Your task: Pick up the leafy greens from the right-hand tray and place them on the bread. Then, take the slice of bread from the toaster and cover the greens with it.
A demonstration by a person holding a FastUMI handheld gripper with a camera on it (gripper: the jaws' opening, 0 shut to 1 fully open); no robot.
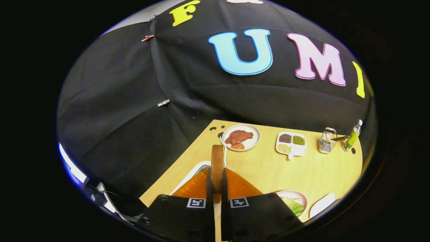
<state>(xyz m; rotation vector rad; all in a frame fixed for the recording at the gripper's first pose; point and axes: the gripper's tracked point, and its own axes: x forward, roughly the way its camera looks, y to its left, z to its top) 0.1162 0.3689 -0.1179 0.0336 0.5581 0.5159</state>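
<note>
Gripper (216, 183) clenched on one bread slice (217, 161); two round plates, one three-compartment tray (291, 144) on table (268, 168).

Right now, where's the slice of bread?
In the gripper view, the slice of bread stands on edge, pinched between the claw's orange fingers, above the white toaster.

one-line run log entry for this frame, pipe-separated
claw: shut on bread slice, held edge-up above table | greens: on plate beside claw | meat plate, sectioned dish: beyond claw | stage: bread lifted, not placed
</note>
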